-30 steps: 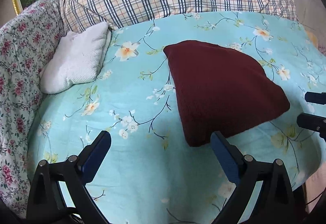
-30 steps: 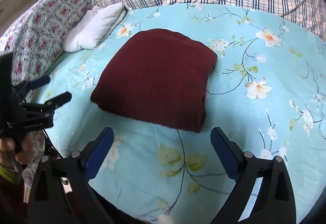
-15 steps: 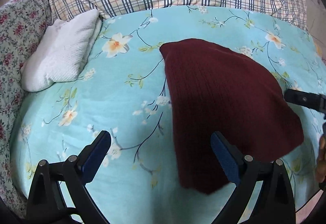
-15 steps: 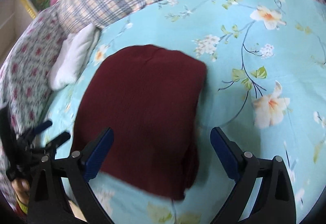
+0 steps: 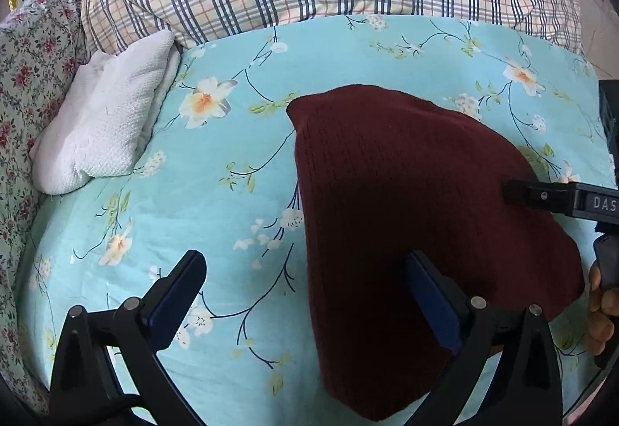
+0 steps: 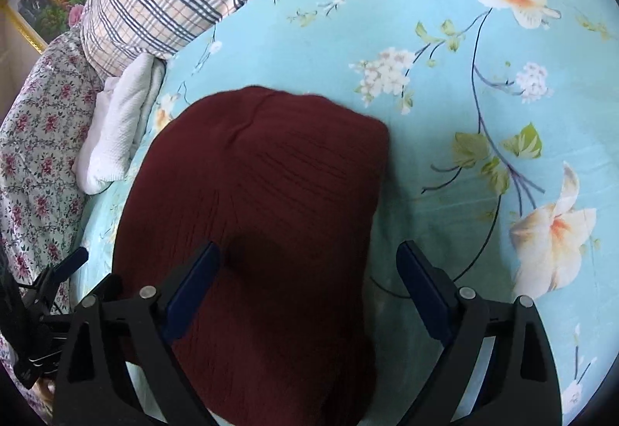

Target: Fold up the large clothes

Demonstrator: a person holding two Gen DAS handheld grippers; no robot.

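Fingers of both the left gripper (image 5: 301, 296) and right gripper (image 6: 309, 281) gape wide, holding nothing, above the folded dark-red ribbed knit garment (image 6: 267, 224) lying on the turquoise floral bed sheet (image 5: 216, 174). Careless closing near an edge could drag layers askew and undo the fold.

Folded maroon sweater (image 6: 267, 217) on floral sheet (image 6: 483, 85), right gripper (image 6: 307, 271) spread wide above it

Floral bed (image 5: 240, 50) bears maroon folded garment (image 5: 406, 194), white towel (image 5: 108, 128).
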